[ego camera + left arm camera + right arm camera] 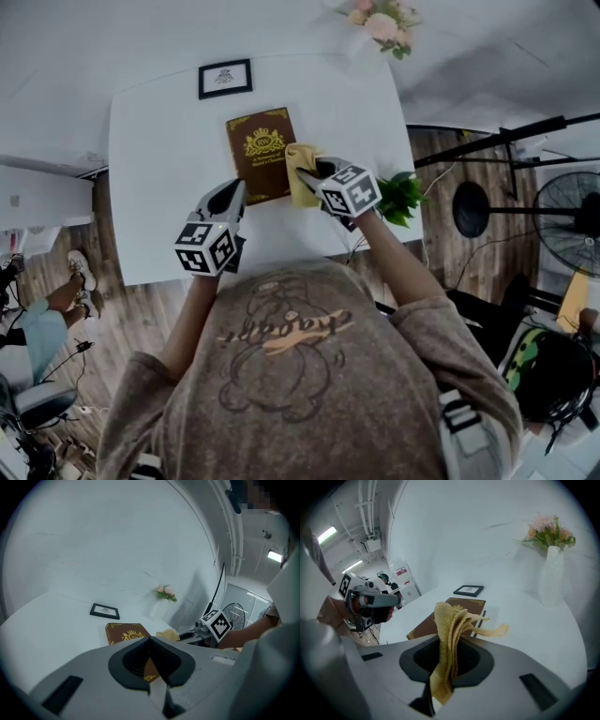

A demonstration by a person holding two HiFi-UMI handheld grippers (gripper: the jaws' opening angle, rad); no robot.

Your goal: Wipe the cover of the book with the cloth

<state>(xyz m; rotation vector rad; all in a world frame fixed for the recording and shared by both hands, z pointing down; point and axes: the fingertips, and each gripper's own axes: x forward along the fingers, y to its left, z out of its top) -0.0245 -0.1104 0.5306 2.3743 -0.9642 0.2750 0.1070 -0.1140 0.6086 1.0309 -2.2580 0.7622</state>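
A brown book [262,153] with a gold crest lies flat on the white table [150,187]. My right gripper [314,174] is shut on a yellow cloth [300,174] at the book's right edge. In the right gripper view the cloth [450,620] stands up folded out of the shut gripper [449,641], with the book [465,604] just beyond. My left gripper [236,191] is at the book's near left corner. In its own view the gripper [150,641] is shut, with the book [124,633] ahead and a gold-trimmed corner showing below the jaws.
A black picture frame [225,79] lies behind the book. A white vase of pink flowers [380,23] stands at the far right corner. Green leaves [403,197] hang at the table's right edge. A fan [572,220] and stands fill the floor to the right.
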